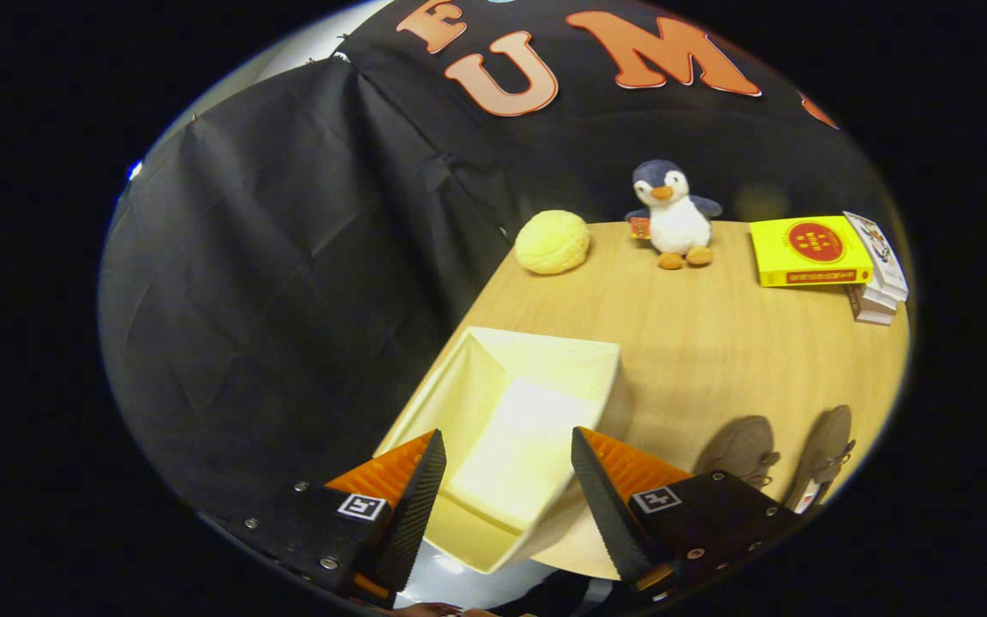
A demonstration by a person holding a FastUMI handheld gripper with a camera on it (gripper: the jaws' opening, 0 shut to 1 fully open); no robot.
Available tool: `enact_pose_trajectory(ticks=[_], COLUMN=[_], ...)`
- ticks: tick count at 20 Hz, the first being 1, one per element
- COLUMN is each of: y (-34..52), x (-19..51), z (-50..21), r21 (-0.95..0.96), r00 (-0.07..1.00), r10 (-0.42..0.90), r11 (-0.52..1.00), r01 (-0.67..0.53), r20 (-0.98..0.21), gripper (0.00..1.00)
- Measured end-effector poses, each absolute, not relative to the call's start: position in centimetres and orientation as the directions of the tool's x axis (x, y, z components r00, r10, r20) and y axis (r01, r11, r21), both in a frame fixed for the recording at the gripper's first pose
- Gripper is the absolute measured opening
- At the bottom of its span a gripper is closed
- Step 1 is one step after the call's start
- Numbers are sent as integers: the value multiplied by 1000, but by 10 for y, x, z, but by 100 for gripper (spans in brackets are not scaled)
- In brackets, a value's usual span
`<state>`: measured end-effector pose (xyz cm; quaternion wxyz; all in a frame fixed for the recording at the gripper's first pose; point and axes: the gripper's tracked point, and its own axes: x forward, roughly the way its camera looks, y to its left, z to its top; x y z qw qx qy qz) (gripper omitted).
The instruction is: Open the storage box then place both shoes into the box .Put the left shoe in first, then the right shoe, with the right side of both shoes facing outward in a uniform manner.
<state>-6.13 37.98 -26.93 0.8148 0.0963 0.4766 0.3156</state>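
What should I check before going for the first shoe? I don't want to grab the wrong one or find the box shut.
1. Storage box open: ok.
2. Box interior free: ok, no item visible inside.
3. Claw open, holding nothing: ok.
4. Both shoes on the table, beside the box: ok.
5. Which is the left shoe: cannot tell.
6. Penguin and books away from the box: ok.

Storage box [536, 377]: 1 pale cream, soft-sided box, open at the top, interior bare, standing upright at the near left corner of the wooden table [699, 343].

Shoes [789, 458]: 2 grey-brown lace-up shoes, side by side on the table, to the right of the storage box and apart from it, toes pointing away toward the table's far side.
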Motion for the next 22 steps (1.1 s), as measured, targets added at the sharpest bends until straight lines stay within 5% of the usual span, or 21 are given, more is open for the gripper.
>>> enact_pose_trajectory(ticks=[5,13,19,22], y=[287,201,192,190], x=[-69,-101,-93,-84], z=[-322,-398,-437,-451], r21=[293,151,114,104], r00=[414,382,380,386], r10=[449,261,205,178], r11=[874,944,962,973], r01=[-387,-293,-249,-207], r20=[-792,-887,-902,-905], gripper=[90,86,69,52])
